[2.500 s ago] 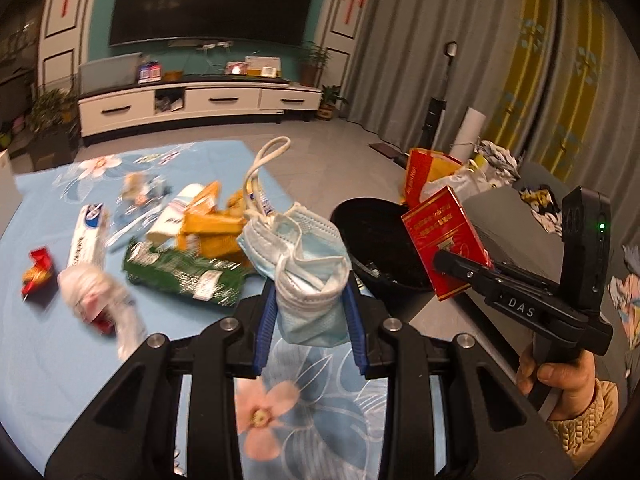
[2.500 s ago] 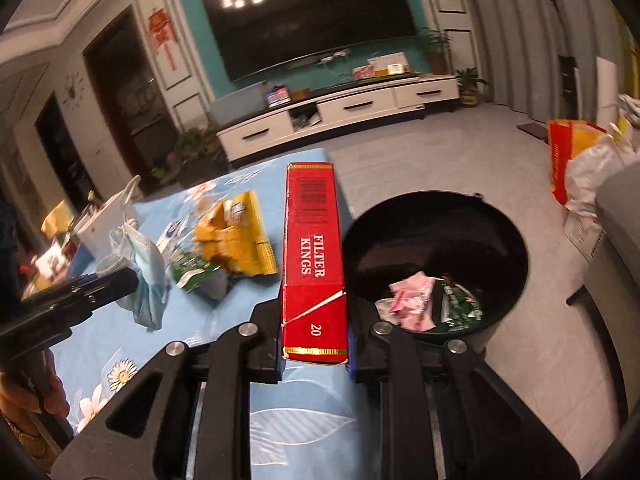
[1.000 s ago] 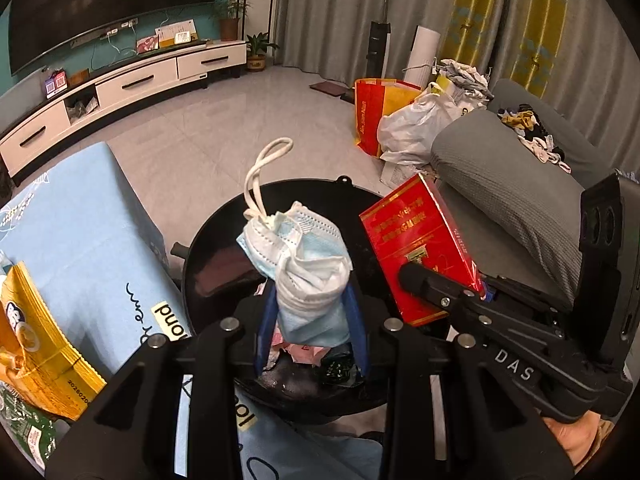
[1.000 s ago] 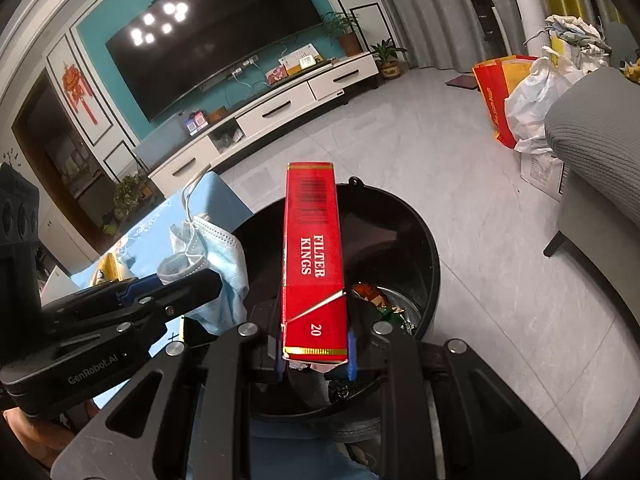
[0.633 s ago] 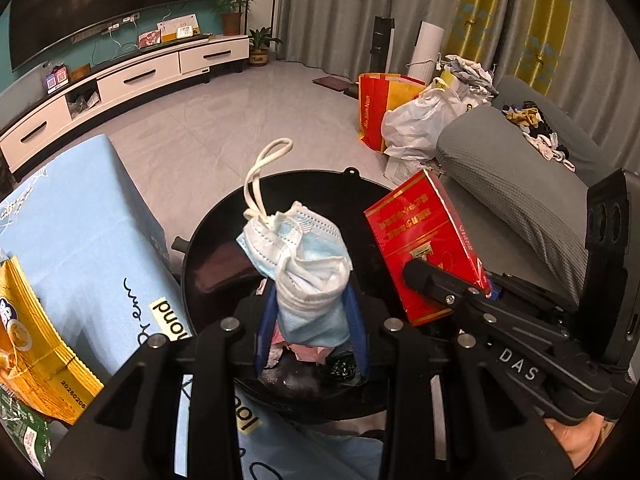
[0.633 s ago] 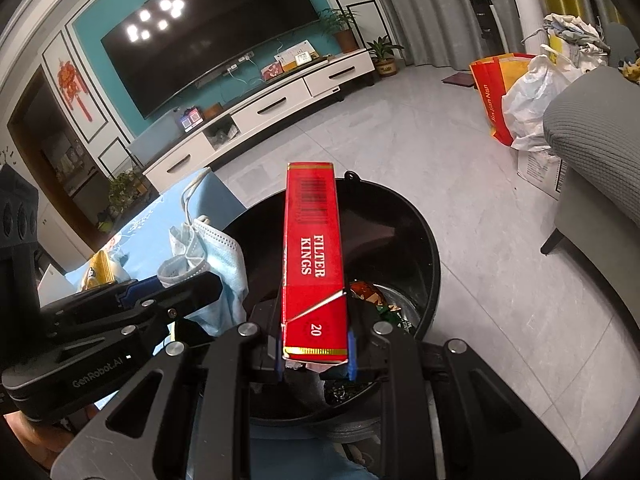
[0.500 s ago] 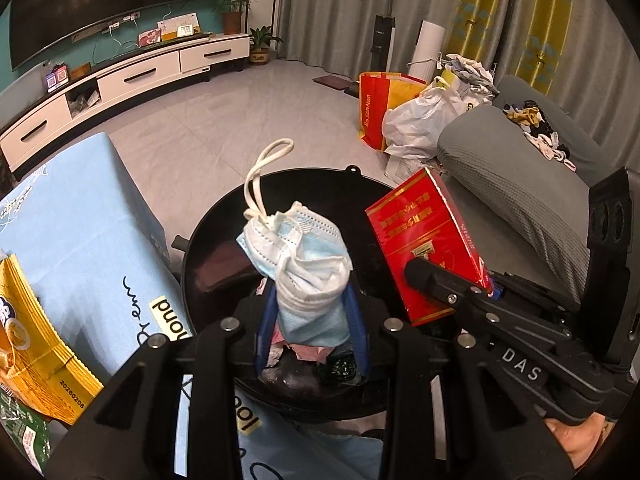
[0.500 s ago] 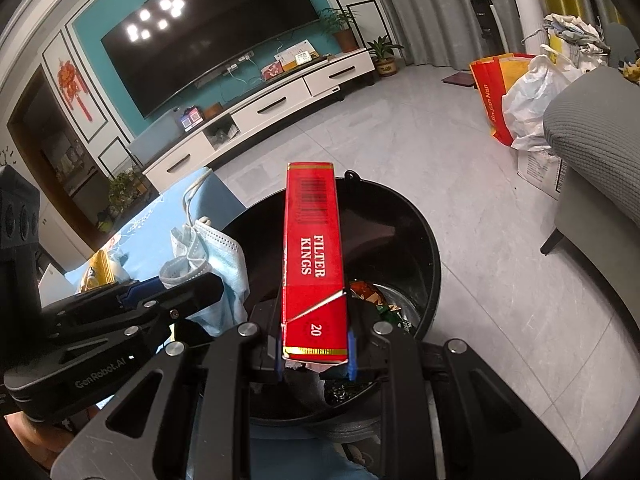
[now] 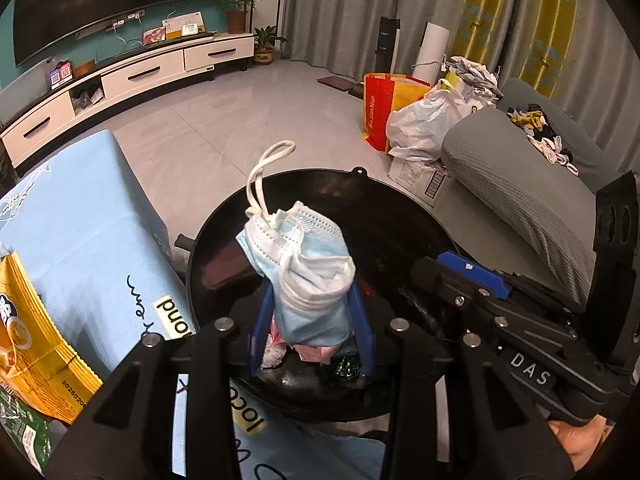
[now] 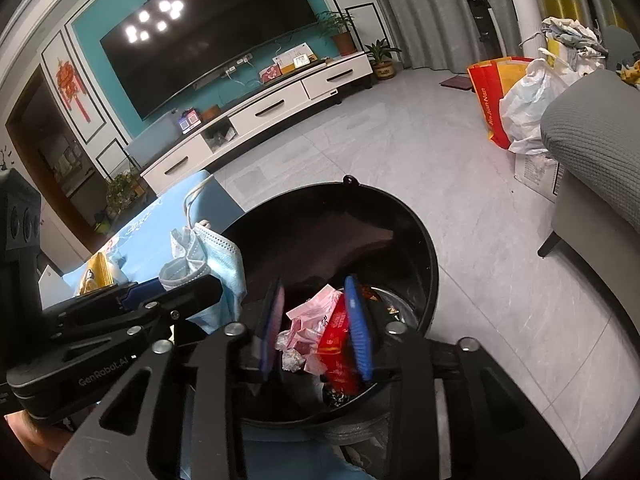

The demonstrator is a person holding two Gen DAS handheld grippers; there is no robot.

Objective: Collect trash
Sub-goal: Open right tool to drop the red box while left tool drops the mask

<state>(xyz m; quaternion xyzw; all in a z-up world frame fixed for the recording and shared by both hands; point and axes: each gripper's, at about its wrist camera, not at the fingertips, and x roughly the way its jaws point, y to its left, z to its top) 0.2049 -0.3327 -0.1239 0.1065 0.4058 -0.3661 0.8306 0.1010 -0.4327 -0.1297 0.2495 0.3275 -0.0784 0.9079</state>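
Note:
A crumpled blue and white face mask (image 9: 308, 280) stands upright between the blue pads of my left gripper (image 9: 312, 328). Its jaws are opening, and the pads still touch the mask's sides. It hangs over the black round bin (image 9: 360, 174). In the right wrist view the mask (image 10: 208, 256) hangs at the left gripper (image 10: 192, 284). My right gripper (image 10: 316, 320) is opening over the bin (image 10: 400, 210), with nothing between its pads. The red cigarette box (image 10: 338, 338) lies in the bin on pink wrappers (image 10: 308, 316). The right gripper (image 9: 444, 276) reaches in from the right.
A blue tablecloth (image 9: 80, 208) covers the table left of the bin, with yellow wrappers (image 9: 32, 340) and a green packet (image 9: 24, 440) on it. A grey sofa (image 9: 520, 184), a red bag (image 9: 376, 112) and a white plastic bag (image 9: 424, 124) stand on the right.
The right jaws have spread and the red box has dropped from them into the bin. The left jaws have widened slightly, with the mask still between them.

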